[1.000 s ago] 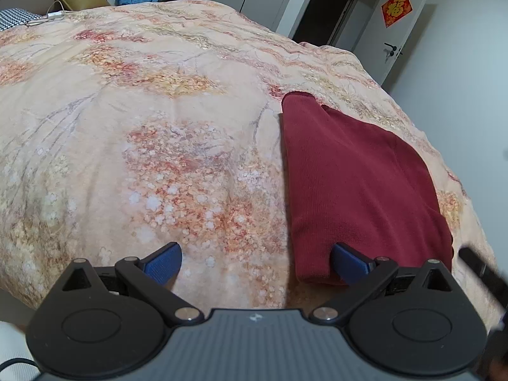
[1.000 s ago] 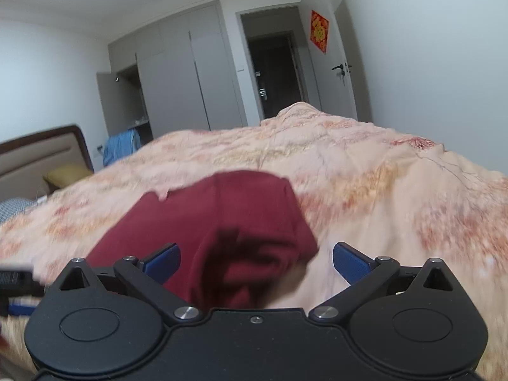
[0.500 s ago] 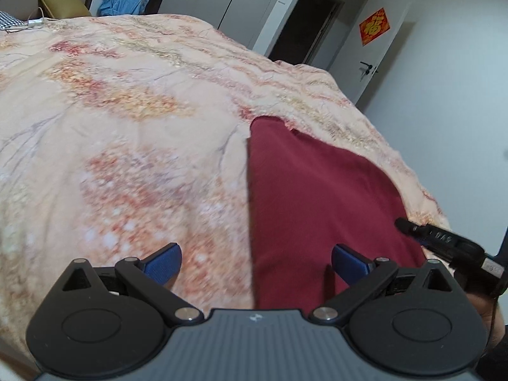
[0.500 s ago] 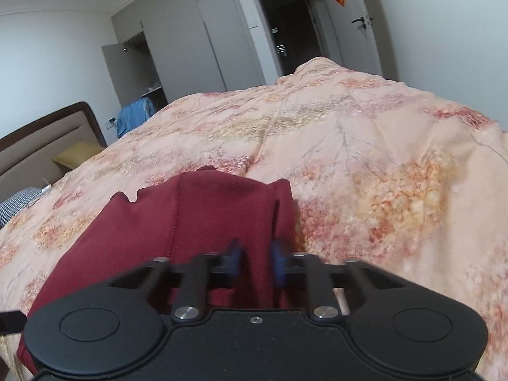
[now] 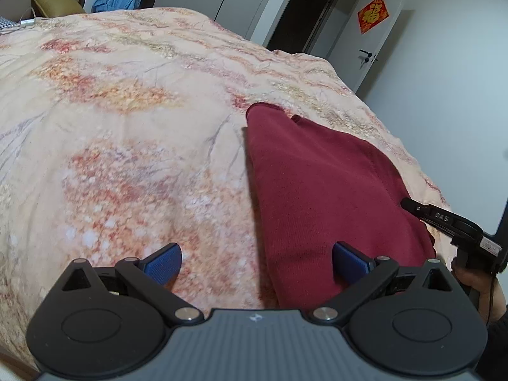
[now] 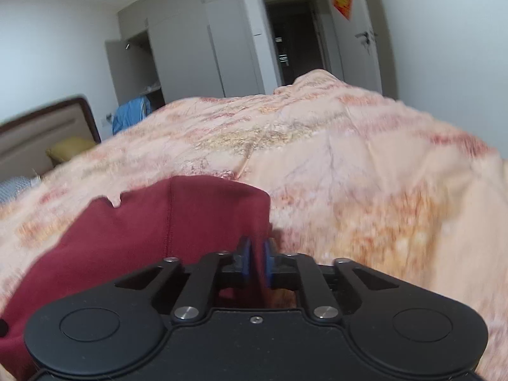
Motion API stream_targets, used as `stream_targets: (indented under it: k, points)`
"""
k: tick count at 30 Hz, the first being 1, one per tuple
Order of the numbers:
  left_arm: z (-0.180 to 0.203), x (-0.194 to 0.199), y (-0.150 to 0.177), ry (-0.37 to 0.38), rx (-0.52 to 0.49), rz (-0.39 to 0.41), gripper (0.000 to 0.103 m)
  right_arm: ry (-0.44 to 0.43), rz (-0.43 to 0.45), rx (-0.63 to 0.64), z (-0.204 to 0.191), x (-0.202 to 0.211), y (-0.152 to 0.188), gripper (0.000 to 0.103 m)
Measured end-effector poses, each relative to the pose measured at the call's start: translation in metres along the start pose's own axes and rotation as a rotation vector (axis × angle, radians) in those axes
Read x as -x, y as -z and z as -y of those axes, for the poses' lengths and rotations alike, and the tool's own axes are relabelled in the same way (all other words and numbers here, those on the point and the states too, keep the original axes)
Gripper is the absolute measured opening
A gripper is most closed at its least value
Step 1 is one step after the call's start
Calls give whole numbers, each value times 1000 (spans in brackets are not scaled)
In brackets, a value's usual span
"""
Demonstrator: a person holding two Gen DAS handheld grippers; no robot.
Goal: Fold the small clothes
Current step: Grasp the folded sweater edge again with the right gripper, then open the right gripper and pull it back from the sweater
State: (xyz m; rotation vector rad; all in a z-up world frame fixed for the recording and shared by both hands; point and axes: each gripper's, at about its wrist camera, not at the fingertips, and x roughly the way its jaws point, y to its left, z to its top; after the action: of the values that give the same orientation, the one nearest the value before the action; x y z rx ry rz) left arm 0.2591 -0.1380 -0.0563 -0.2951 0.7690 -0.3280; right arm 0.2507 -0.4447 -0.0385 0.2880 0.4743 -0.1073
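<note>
Left gripper (image 5: pixel 257 262): black plastic frame with two round discs at the lower corners, each with a shallow circular recess. Grey ribbed centre panel bearing a small pale emblem. Two angled black link arms with triangular cut-outs, joined by silver rivets (image 5: pixel 187 312). Fingers (image 5: pixel 163 262) faced with blue, finely textured pads.

Right gripper (image 6: pixel 255 262): same build with a smooth black centre panel, one small screw at its top edge, silver rivets at the link joints and blue pads (image 6: pixel 244 260). Seen side-on from the left camera, it shows pale lettering, a white label and a thin dark cable at the handle.
</note>
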Motion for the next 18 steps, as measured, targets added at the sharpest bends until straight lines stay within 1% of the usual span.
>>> stream_targets:
  k: [2,3,5,7,9,11,14,16,18]
  points:
    - [-3,0,-1,0,10,-3,103,-3,10,-47,5,8,2,39]
    - [-4,1,-2,-1,12,-2,103,-3,15,-61,5,13,2,44]
    - [-4,2,-2,-2,13,0,103,-12,33,-67,3,28,6,65]
    - [-5,2,-1,-1,15,0,103,-37,55,-41,-3,45,14,72]
    - [-6,2,1,1,19,-1,103,-52,74,-5,-9,63,25,75]
    - [-7,2,1,4,21,-2,103,-90,97,22,-14,83,38,84]
    - [-8,3,0,9,28,-7,103,-161,107,88,-23,110,58,86]
    - [-8,3,0,9,28,-9,103,-196,91,175,-35,122,71,86]
    - [-8,3,0,8,28,-8,103,-224,67,263,-48,125,81,83]
